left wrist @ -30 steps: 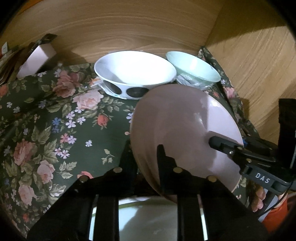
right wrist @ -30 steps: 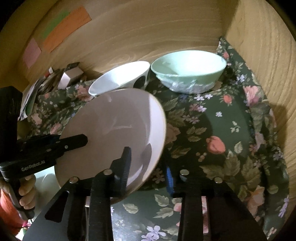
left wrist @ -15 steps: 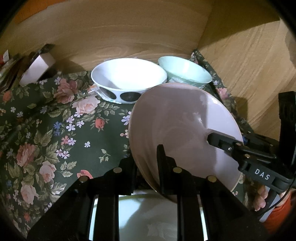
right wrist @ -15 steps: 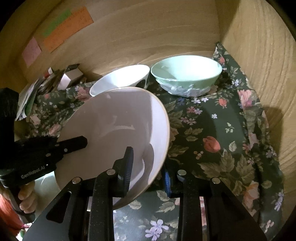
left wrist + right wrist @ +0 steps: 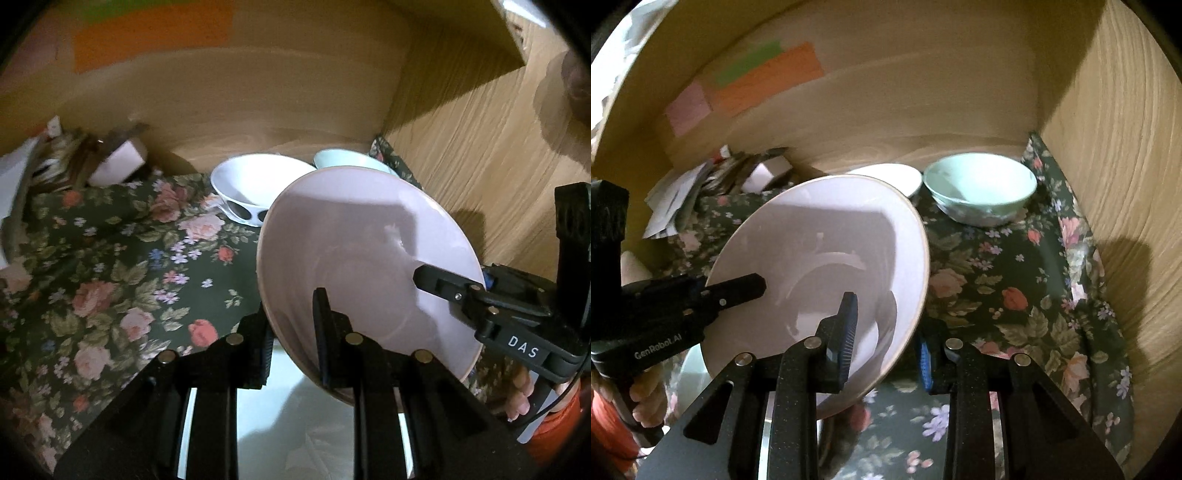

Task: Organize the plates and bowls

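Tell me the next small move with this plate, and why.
Probably carry the plate forward toward the white bowl and green bowl at the back. Both the left gripper and right gripper clamp its rim, it hangs tilted above the floral cloth, and open cloth lies ahead.

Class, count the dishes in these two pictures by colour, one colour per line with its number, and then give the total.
Pink: 1, the plate held by both grippers.
White: 1, the spotted bowl.
Green: 1, the bowl.
Total: 3
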`<state>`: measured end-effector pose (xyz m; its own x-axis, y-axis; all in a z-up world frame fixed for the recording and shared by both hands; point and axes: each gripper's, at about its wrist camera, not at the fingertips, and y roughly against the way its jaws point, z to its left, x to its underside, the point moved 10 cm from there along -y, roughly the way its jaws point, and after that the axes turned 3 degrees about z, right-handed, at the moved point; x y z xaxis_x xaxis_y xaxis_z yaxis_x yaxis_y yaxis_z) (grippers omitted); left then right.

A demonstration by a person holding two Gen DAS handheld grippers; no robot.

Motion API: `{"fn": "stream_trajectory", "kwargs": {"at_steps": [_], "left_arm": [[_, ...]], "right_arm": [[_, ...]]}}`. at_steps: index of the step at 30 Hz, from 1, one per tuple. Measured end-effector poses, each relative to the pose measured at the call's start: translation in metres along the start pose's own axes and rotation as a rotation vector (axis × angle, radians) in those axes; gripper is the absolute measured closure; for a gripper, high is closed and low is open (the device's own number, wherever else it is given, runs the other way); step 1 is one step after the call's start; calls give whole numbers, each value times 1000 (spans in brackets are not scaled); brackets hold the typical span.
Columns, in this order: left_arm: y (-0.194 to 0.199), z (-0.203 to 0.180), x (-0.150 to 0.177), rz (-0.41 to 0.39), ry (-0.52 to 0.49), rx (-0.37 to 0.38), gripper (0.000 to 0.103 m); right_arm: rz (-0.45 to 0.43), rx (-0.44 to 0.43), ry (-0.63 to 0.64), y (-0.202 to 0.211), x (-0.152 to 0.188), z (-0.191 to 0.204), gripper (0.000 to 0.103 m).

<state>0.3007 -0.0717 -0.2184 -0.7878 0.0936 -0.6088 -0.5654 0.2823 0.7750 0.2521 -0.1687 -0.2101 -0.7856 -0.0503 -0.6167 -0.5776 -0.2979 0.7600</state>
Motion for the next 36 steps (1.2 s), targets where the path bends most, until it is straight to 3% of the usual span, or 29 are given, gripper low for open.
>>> {"fn": "stream_trajectory", "kwargs": {"at_steps": [20,36], "left_arm": [[107,59,46,-132,99,-87,84],[150,123,98,-145,205,-180,84]], "right_arm": [[-41,-87,112,24,23,103,77],[2,-184,188,7,43,183,77]]}}
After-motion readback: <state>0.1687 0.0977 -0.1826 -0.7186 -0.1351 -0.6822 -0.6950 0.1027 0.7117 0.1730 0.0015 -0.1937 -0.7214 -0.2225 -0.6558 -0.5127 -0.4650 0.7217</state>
